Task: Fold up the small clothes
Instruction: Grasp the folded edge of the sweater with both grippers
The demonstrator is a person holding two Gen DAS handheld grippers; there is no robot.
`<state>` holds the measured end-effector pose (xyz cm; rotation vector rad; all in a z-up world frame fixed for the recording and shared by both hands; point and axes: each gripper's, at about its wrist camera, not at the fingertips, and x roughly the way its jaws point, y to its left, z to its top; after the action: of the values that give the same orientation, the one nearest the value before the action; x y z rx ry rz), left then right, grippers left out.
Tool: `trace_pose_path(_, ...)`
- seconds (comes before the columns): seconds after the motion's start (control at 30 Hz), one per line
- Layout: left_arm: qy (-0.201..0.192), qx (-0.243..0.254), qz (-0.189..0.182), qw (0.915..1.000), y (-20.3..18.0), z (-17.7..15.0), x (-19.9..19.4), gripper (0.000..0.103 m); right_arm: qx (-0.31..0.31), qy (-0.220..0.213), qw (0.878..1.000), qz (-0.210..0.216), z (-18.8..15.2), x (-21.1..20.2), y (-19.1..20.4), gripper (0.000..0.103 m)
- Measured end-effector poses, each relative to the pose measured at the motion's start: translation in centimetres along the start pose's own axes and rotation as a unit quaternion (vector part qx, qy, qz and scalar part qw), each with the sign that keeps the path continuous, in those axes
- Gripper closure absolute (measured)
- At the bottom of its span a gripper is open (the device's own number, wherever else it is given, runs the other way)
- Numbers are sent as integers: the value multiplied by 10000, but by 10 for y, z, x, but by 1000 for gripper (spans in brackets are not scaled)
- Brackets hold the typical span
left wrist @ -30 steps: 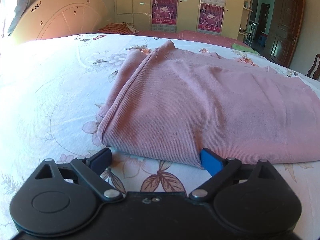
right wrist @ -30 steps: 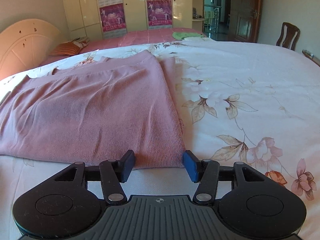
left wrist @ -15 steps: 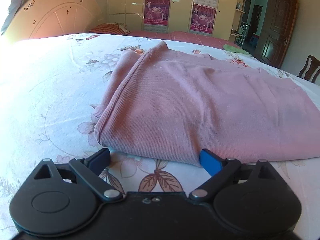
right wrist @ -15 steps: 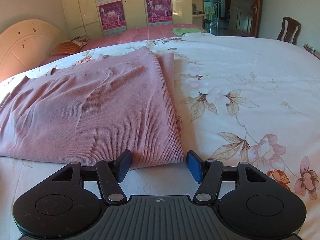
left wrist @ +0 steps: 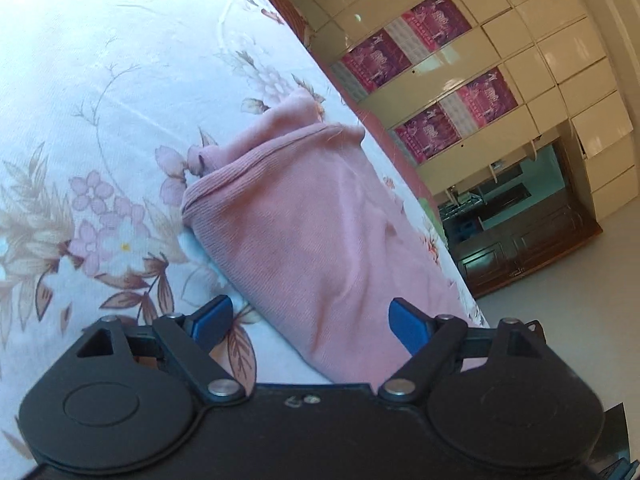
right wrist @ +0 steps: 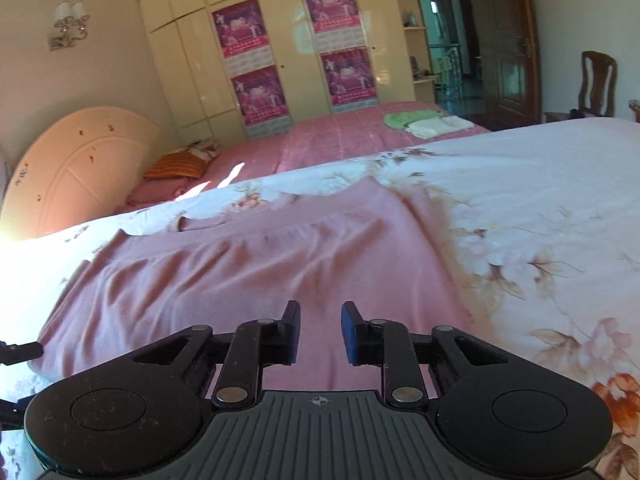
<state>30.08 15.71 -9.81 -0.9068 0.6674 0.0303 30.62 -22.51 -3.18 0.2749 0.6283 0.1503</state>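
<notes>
Here, left wrist view: camera rolled, floral bedsheet [left wrist: 100, 128] at left. Left gripper [left wrist: 308, 322] released, blue fingers [left wrist: 210, 318] spread wide astride the near folded edge of the pink garment [left wrist: 304, 224], which lies on the sheet. Right wrist view: same pink garment [right wrist: 248, 272] spread across the bed, wrinkled. Right gripper [right wrist: 320, 332] above its near portion, fingers [right wrist: 354, 332] narrowed with a gap between; whether cloth is pinched, cannot tell.
</notes>
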Motion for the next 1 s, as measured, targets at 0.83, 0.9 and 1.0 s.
trace_pose_path(0.83,-664,-690,-587,9937,13,17,24,36,-49,500,9968,613,12,62,54,80)
trace_pose_path(0.9,-724,-722,-528,9934,13,19,28,43,-71,540,9966,622,11,66,57,80)
trace_pose_path(1.0,-576,-752,-173,9954,15,24,36,86,-139,608,9961,628,10,75,63,80)
